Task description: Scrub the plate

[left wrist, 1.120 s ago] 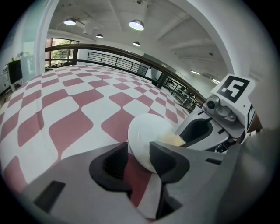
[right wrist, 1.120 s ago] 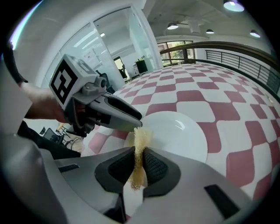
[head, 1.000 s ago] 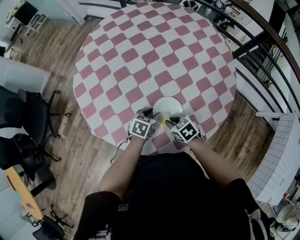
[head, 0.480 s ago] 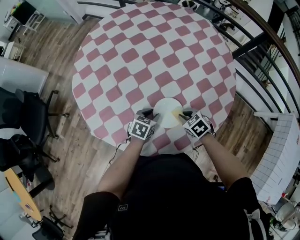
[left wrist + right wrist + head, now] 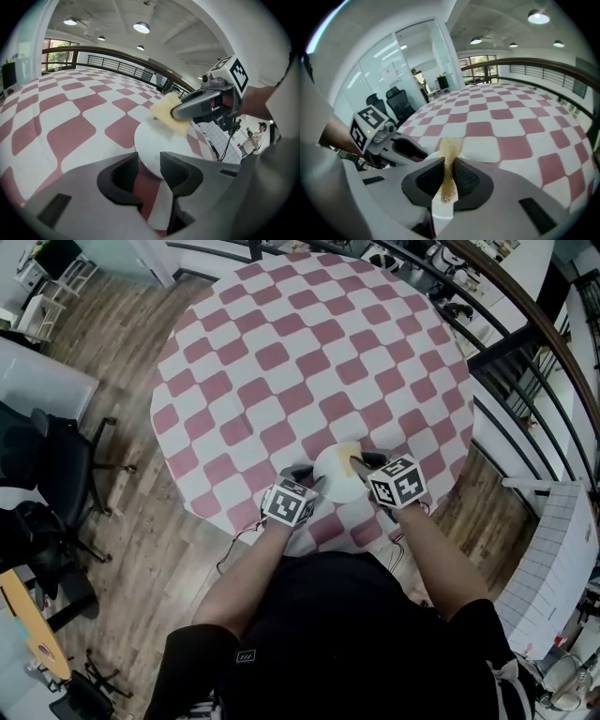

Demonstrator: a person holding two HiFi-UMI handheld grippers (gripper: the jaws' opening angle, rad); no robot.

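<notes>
**Sponge at the plate's far rim**

The white plate [image 5: 333,482] lies on the checked tabletop [image 5: 281,352], near the edge closest to the person. A yellow sponge [image 5: 448,147] sits at the plate's far right rim, clenched between the fingers of the right gripper [image 5: 362,465]. At the plate's left rim, the left gripper [image 5: 149,165] has its fingers released and slightly apart, with the rim showing in the gap.

White round plate [image 5: 335,478] is laid flat near the table [image 5: 281,352] edge; yellow sponge [image 5: 347,453] is held at its far rim.
</notes>
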